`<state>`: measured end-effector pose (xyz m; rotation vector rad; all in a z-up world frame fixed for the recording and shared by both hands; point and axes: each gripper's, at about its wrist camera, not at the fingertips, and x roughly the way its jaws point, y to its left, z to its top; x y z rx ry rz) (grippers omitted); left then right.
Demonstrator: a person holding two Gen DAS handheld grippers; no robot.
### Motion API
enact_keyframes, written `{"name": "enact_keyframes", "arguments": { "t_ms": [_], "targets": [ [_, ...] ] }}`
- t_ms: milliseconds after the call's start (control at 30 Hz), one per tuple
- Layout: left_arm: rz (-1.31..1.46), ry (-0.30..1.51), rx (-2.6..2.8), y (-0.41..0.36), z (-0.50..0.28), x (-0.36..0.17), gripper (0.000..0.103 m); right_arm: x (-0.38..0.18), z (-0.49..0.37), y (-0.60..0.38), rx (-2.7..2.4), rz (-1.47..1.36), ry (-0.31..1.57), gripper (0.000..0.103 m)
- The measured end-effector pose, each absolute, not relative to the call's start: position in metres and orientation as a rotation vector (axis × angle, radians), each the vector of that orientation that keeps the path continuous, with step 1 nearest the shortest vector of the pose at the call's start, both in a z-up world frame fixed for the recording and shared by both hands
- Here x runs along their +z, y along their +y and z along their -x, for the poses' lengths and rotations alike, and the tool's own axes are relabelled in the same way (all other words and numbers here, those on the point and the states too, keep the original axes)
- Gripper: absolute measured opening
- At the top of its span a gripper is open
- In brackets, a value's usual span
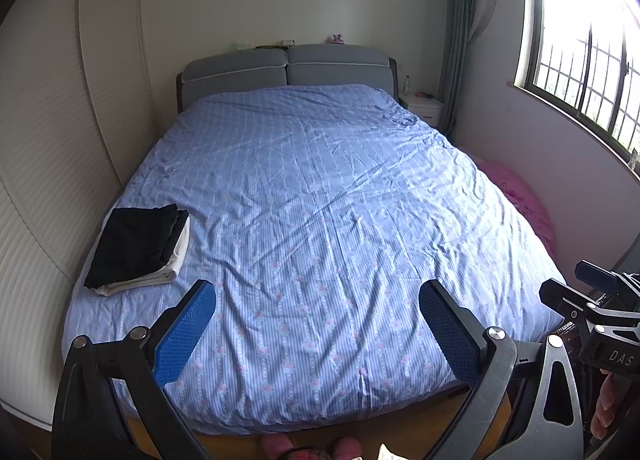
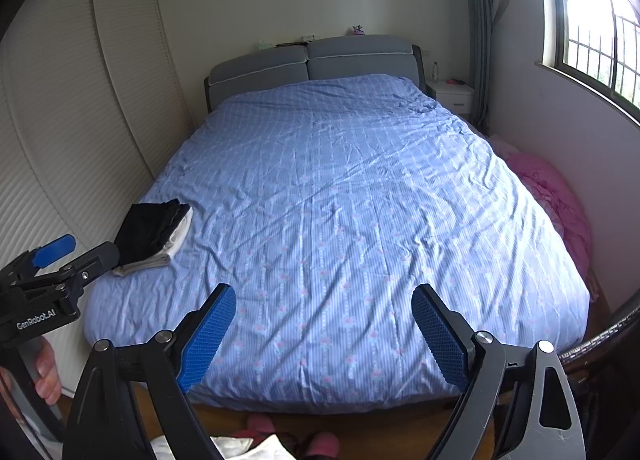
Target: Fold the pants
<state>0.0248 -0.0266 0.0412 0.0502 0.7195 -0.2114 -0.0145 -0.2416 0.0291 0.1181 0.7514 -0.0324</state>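
Note:
A stack of folded clothes, black pants [image 1: 136, 240] on top of a white garment [image 1: 172, 260], lies near the left edge of the bed [image 1: 320, 200]. The stack also shows in the right wrist view [image 2: 154, 230]. My left gripper [image 1: 318, 324] is open and empty, held above the foot of the bed. My right gripper [image 2: 324, 328] is open and empty, also above the foot of the bed. Each gripper shows at the edge of the other's view: the right one [image 1: 600, 300], the left one [image 2: 56, 272]. White cloth [image 2: 240, 446] lies low on the floor below me.
The bed has a blue patterned cover and a grey headboard [image 1: 288, 68]. A white louvred wardrobe [image 1: 60, 140] stands close on the left. A pink bundle [image 2: 560, 196] lies between bed and window wall. A white nightstand [image 2: 452, 94] is at the back right. A wicker rim [image 2: 600, 336] is at right.

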Motion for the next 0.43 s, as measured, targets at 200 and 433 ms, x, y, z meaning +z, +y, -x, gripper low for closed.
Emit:
{"name": "enact_keyframes", "arguments": {
  "t_ms": [200, 433],
  "targets": [
    [-0.049, 0.719, -0.216, -0.0275, -0.0269, 0.0403, 0.103, 0.0297, 0.0133, -0.2418, -0.035, -0.116, 0.751, 0.090],
    [-0.052, 0.722, -0.222, -0.0300, -0.0310, 0.0391, 0.103, 0.0302, 0.0113, -0.2412, -0.043, -0.113, 0.754, 0.090]
  ]
}}
